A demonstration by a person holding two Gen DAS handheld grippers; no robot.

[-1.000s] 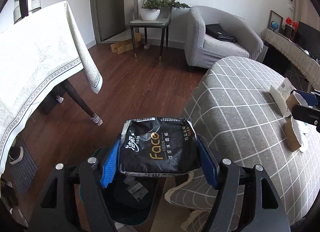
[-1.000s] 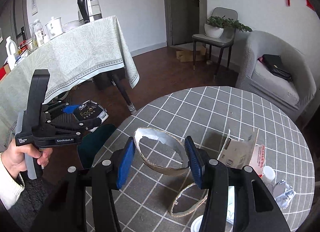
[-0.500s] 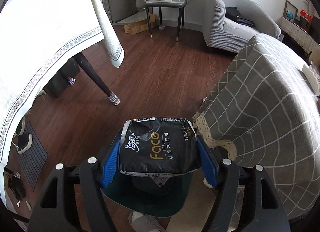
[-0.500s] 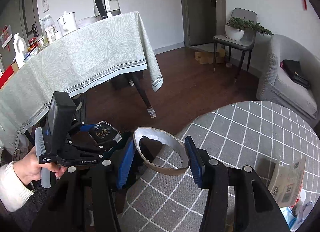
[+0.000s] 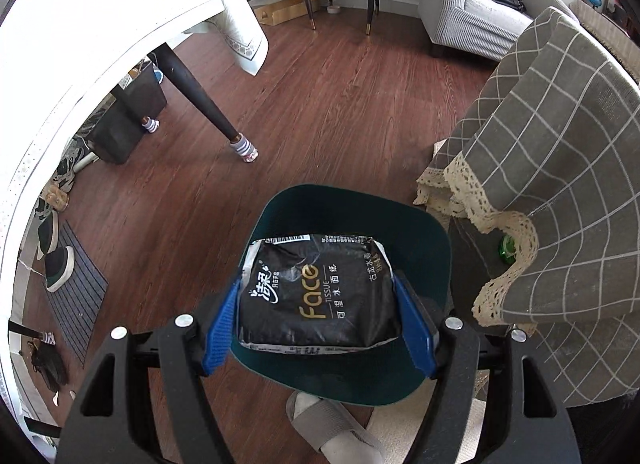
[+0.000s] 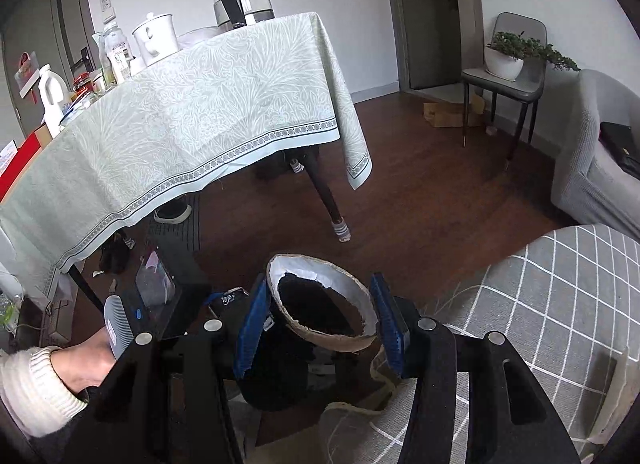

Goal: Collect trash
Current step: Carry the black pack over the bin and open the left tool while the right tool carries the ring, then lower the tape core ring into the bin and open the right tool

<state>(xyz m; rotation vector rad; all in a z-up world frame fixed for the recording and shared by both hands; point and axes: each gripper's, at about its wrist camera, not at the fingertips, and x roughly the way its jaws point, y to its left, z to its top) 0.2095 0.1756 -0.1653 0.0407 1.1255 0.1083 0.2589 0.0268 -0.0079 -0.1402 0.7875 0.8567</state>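
My left gripper (image 5: 318, 318) is shut on a black "Face" tissue pack (image 5: 316, 292) and holds it right over the open dark green trash bin (image 5: 424, 232) on the floor. My right gripper (image 6: 320, 322) is shut on a torn brown cardboard ring with a white lining (image 6: 320, 304) and holds it above the dark bin (image 6: 276, 384), beside the round table's edge. The left gripper (image 6: 224, 298) and the hand on it show at the lower left of the right wrist view.
A round table with a grey checked cloth (image 5: 560, 168) stands right of the bin. A long table with a pale green cloth (image 6: 180, 124) stands to the left, its dark leg (image 5: 200, 104) near. A slipper (image 5: 336, 424) lies by the bin. Armchair (image 5: 472, 16) and chair behind.
Both grippers have moved left off the round table and tilted down. The tissue pack now hangs over the bin, and the cardboard ring has come to the table's edge above the bin.
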